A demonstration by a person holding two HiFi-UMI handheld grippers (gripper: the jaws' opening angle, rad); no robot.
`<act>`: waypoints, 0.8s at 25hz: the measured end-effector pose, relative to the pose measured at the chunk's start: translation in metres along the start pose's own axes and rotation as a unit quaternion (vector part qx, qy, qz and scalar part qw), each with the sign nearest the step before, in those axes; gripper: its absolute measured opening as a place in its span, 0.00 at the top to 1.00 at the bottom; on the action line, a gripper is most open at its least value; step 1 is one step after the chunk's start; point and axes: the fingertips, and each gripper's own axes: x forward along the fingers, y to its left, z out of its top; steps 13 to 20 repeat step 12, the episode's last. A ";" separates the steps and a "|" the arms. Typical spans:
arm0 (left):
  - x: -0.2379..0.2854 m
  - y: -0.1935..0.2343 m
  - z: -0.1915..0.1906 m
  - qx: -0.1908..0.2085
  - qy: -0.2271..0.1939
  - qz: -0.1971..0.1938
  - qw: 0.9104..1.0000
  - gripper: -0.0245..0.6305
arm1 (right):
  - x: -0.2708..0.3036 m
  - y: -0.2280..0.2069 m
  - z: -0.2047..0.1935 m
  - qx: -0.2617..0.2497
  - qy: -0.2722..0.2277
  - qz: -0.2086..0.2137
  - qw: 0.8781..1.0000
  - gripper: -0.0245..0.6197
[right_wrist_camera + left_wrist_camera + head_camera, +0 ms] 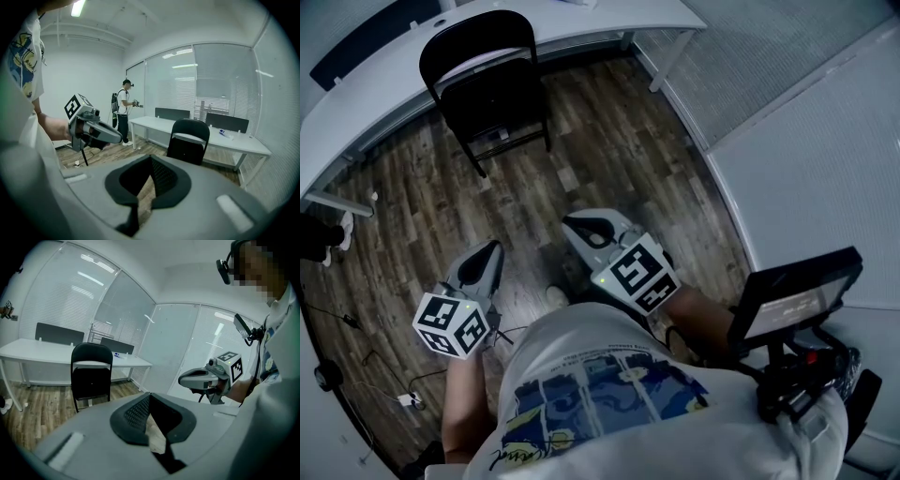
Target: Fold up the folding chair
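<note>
The black folding chair stands unfolded on the wood floor, against the white desk at the top of the head view. Both grippers hang well short of it, pointing toward it. My left gripper is shut and empty; my right gripper is shut and empty too. In the left gripper view the chair is ahead at the left, beyond the closed jaws, with the right gripper to the side. The right gripper view shows the chair straight ahead and the left gripper at its left.
A long white desk with dark screens runs behind the chair, and glass partition walls close the right side. Cables lie on the floor at the left. Another person stands far back by the desk's end.
</note>
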 end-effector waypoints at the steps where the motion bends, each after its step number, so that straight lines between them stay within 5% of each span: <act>1: -0.002 0.001 -0.001 0.001 0.001 -0.001 1.000 0.96 | 0.001 0.003 0.001 -0.001 0.000 0.000 1.000 0.96; 20: -0.016 0.006 -0.004 0.001 0.002 -0.007 1.000 0.96 | 0.005 0.020 0.011 -0.010 0.002 0.002 1.000 0.96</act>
